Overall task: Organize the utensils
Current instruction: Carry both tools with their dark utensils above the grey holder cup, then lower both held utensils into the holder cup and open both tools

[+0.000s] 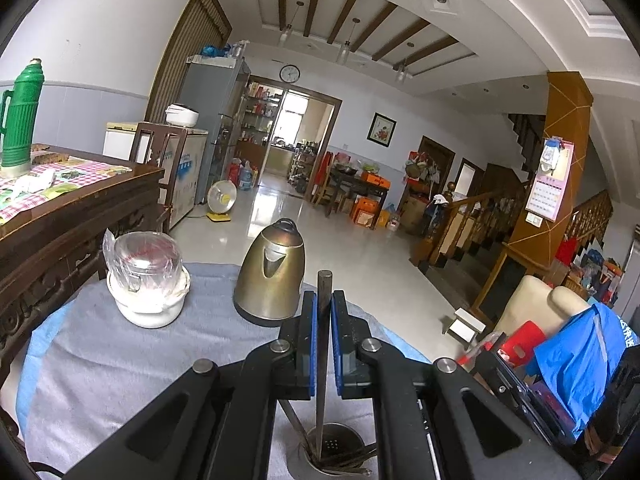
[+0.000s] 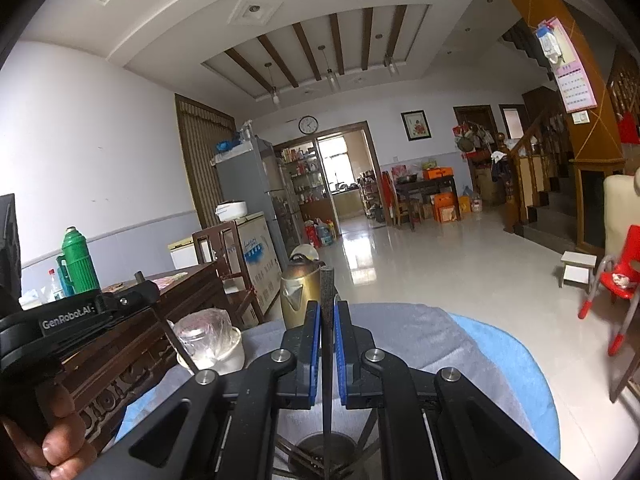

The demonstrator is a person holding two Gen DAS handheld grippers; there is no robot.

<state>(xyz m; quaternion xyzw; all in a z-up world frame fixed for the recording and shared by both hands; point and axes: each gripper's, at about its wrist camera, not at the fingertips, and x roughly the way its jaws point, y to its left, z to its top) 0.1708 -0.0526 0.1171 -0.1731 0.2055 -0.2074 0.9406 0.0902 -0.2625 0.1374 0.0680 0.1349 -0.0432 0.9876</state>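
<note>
Directly below the left gripper (image 1: 323, 300), pressed onto an upright chopstick (image 1: 322, 360), stood the holder (image 1: 332, 450). Likewise, the right gripper (image 2: 328, 312) pinched a vertical chopstick (image 2: 327, 360) above the holder (image 2: 330, 446).

Bright daylight enters through the far doorway (image 1: 298, 120); glare streaks the tiled floor (image 1: 360, 240) (both views). Fisheye edges bend and darken.

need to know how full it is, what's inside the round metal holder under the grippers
Round metal utensil holder has several dark chopsticks leaning inside and a perforated bottom. The gripper bodies cover much of its rim, so a count is not possible.
</note>
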